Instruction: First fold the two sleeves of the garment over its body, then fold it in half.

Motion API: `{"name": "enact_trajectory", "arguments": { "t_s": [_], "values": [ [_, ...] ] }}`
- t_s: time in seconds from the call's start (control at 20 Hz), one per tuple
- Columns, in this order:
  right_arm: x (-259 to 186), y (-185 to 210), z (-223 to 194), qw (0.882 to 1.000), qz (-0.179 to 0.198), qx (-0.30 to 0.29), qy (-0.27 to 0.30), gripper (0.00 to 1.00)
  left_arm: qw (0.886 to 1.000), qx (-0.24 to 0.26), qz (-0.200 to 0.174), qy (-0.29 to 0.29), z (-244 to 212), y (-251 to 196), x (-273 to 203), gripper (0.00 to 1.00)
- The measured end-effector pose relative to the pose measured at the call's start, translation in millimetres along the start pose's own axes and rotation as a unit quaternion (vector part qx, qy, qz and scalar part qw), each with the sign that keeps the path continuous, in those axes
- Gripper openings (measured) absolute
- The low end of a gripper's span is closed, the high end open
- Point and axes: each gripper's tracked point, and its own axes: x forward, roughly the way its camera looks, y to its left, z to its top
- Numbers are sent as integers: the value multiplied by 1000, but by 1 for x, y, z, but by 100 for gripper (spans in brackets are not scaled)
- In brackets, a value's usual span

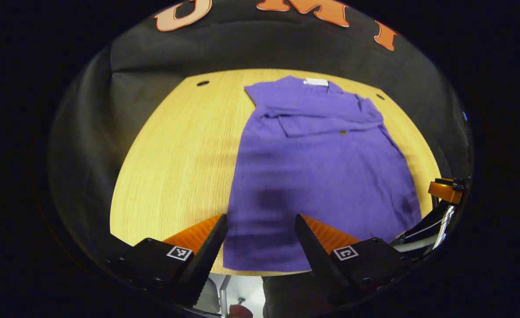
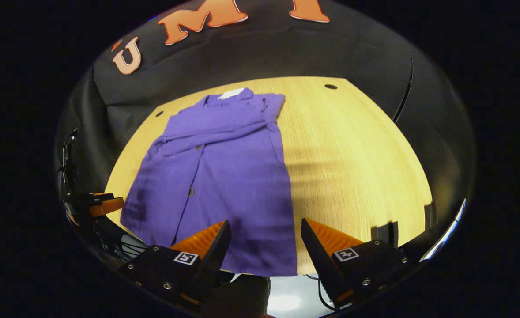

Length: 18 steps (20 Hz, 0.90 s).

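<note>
**Both grippers held apart over the near hem of a purple garment**

Nearest the lens, the left gripper (image 1: 261,229) has its ridged, wedge-shaped fingers spread wide and clasping nothing; the right gripper (image 2: 265,234) stands likewise parted and empty; each carries small square black-and-white markers on its body. The table (image 1: 176,154) is a pale wood-grain slab with small dark holes near its far corners. The garment (image 1: 322,176) lies flat on it, a soft purple knit, both sleeves crossed over the chest; its near hem reaches the table's front edge. A white neck label (image 1: 316,81) is too small to read.
</note>
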Motion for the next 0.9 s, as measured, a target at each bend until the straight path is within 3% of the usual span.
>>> {"name": "enact_trajectory", "arguments": {
  "t_s": [0.1, 0.25, 0.45, 0.9],
  "values": [
    [8, -4, -21, 999, -2, 3, 33, 95, 999, -4, 6, 40, -4, 0, 8, 100],
    [13, 0, -35, 998, 11, 18, 55, 96, 998, -36, -4, 53, 10, 0, 8, 100],
    [19, -6, -52, 996, 6, 18, 84, 95, 994, -54, -7, 98, -9, 7, 22, 100],
    [22, -11, -81, 991, -15, -9, 129, 95, 991, -18, 0, 133, -22, 19, 18, 99]
  ]
}}
